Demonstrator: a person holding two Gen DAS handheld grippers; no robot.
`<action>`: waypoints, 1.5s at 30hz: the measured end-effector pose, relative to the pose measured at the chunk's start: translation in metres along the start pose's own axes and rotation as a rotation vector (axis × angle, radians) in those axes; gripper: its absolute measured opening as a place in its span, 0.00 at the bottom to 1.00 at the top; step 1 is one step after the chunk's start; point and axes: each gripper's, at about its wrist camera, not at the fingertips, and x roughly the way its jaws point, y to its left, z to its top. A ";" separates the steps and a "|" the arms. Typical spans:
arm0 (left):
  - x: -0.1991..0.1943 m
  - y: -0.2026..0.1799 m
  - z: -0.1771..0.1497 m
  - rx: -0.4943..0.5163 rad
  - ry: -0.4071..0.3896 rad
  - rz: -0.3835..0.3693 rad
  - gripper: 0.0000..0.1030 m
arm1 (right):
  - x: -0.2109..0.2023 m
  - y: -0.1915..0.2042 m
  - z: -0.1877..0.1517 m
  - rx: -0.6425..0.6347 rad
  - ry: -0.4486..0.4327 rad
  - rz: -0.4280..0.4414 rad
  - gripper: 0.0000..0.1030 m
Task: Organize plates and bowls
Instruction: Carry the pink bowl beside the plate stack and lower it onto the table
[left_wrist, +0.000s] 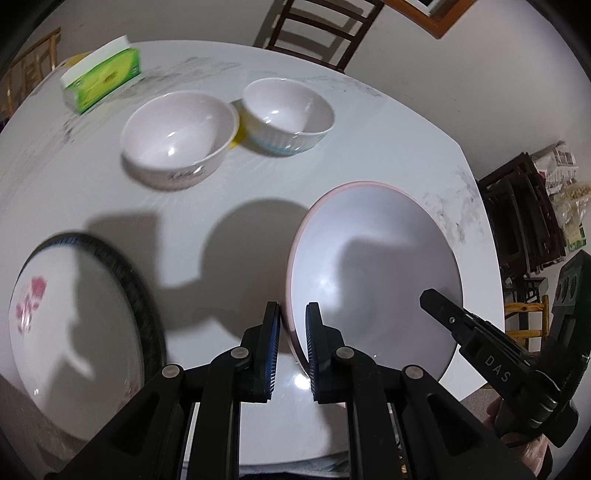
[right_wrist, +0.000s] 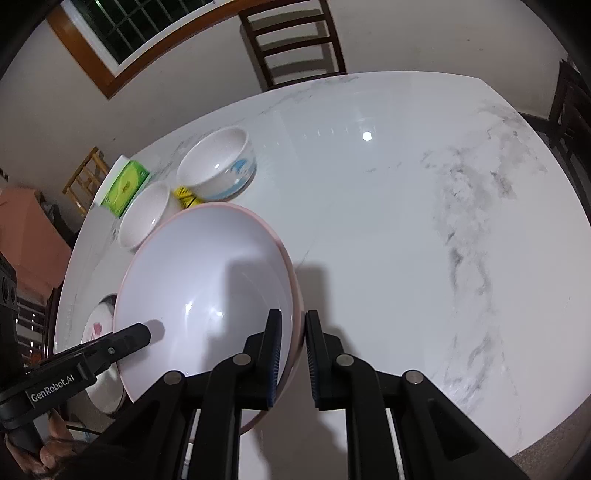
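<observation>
A pink-rimmed white plate is held tilted above the table by both grippers. My left gripper is shut on its left rim. My right gripper is shut on its right rim; the plate fills the left of the right wrist view. The right gripper's finger shows over the plate in the left wrist view. A flowered plate with a dark rim lies at the near left. Two white bowls stand side by side further back.
A green tissue box lies at the table's far left. A yellow tag lies between the bowls. Dark wooden chairs stand behind the white marble table. Stacked dark furniture stands at the right.
</observation>
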 end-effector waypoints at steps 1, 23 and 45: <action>-0.002 0.004 -0.003 -0.002 -0.001 0.001 0.10 | 0.000 0.004 -0.007 -0.001 0.005 0.002 0.13; -0.006 0.042 -0.043 -0.047 0.007 0.018 0.09 | 0.012 0.027 -0.052 -0.021 0.067 0.017 0.14; 0.008 0.036 -0.045 -0.032 0.010 0.021 0.10 | 0.014 0.024 -0.054 -0.020 0.051 -0.001 0.17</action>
